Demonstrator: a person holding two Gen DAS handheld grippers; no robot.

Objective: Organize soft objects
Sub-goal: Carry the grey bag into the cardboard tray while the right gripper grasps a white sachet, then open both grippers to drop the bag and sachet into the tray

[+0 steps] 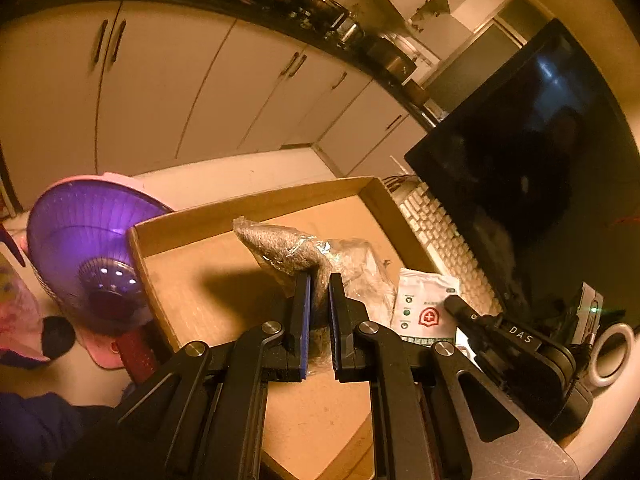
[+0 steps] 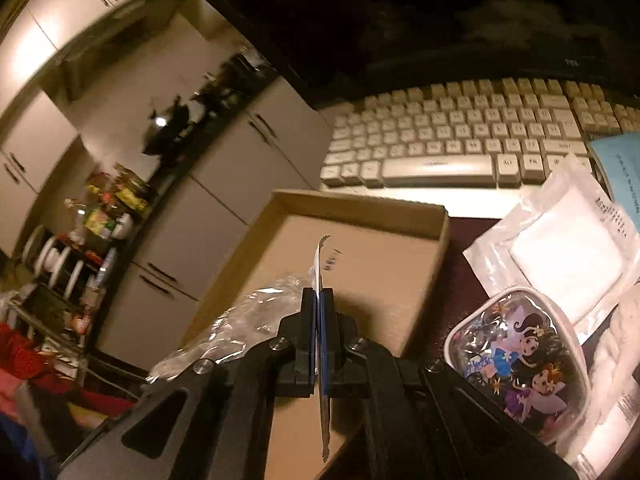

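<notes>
My left gripper [image 1: 320,276] is shut on a grey fibrous wad in a clear plastic bag [image 1: 280,246], held just above the floor of a shallow cardboard box [image 1: 248,204]. To its right, my right gripper [image 1: 450,302] grips a white sachet with a red cross [image 1: 424,300] at the box's right edge. In the right wrist view the right gripper [image 2: 320,292] is shut on that sachet [image 2: 320,252], seen edge-on over the box [image 2: 360,200]. The crinkled clear bag [image 2: 248,312] shows at the left.
A purple slotted plastic basket [image 1: 80,248] leans against the box's left side. A dark monitor [image 1: 520,140] and a white keyboard [image 2: 460,136] stand behind the box. A white gauze packet [image 2: 560,248], a cartoon-printed pouch [image 2: 516,356] and a tape roll [image 1: 612,354] lie to the right.
</notes>
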